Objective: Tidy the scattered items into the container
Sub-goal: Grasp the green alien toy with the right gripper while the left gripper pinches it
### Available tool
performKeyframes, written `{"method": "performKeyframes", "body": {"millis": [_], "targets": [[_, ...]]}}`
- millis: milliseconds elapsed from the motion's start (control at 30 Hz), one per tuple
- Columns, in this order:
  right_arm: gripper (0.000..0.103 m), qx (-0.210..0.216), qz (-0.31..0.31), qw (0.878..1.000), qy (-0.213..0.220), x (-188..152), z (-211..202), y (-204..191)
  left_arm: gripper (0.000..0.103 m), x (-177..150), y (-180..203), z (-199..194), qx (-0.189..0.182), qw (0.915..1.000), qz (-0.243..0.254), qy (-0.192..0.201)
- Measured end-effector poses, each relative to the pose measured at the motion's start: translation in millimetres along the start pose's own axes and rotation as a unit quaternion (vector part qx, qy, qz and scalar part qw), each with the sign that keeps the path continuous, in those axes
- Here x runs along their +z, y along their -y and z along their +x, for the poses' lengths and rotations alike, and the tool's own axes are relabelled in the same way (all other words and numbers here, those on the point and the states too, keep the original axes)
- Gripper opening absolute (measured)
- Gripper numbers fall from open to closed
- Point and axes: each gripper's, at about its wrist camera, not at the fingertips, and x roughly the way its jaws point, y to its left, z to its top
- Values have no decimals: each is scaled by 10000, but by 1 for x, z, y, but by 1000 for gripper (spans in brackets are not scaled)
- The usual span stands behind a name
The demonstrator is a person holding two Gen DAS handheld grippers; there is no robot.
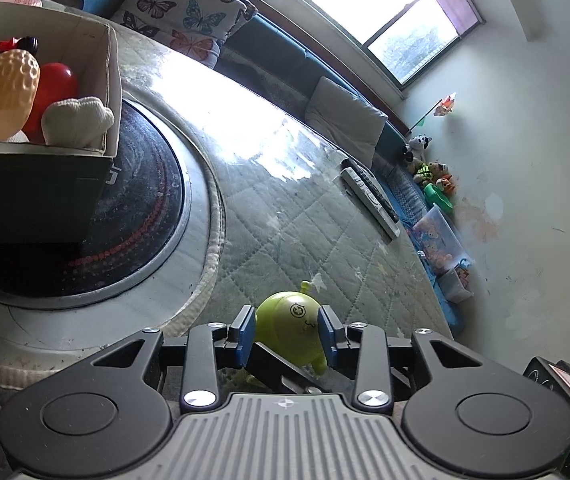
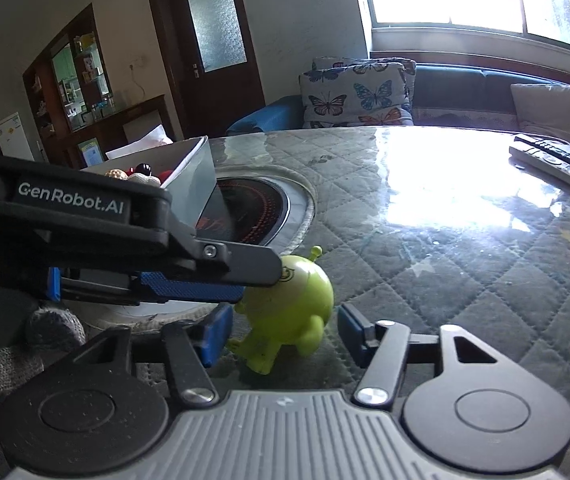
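Observation:
A green round toy figure [image 1: 285, 332] with small antennae lies on the quilted table cover. My left gripper [image 1: 287, 320] has its blue pads pressed on both sides of the toy. In the right wrist view the same toy [image 2: 301, 300] sits between the pads of my right gripper [image 2: 283, 328]. This gripper is open, with a small gap at its right pad. One finger [image 2: 245, 268] of the left gripper reaches in from the left over the toy's head. The container, a grey fabric box [image 1: 109, 80], stands at the upper left. It holds a yellow toy, a red ball and a white toy.
The box [image 2: 197, 176] rests partly on a round black hob [image 1: 137, 200] set into the table. Remote controls [image 1: 369, 192] lie at the far table edge. A sofa with a butterfly cushion [image 2: 357, 96] runs behind. A gloved hand [image 2: 53, 328] shows at the lower left.

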Motion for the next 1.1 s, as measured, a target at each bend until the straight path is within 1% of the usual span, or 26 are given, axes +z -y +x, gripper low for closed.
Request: {"method": "performKeyframes", "body": {"millis": [100,333,500,767,933,1100], "targets": [[48,-23,41,10000,-10,1,2,1,36,1,0,0,-2,10000,39,31],[48,-3,42,10000,-14,-1,-5,-1,35,-3,4,-5,-36,9999,116,31],[48,48,-36,10000,54,-1,-15,-11,35,-9,6,-22,-70,9997,148,171],[48,268,-311,9990,201,8,-31,-42,35,-12,2,-69,-6,9983,137,560],[48,533,-581,9963,334,21,-38,-76,35,-9,-4,-107,124,9959,61,893],[48,835,-939,9911,438,40,-38,-114,35,-2,-16,-148,299,9914,12,1271]]}}
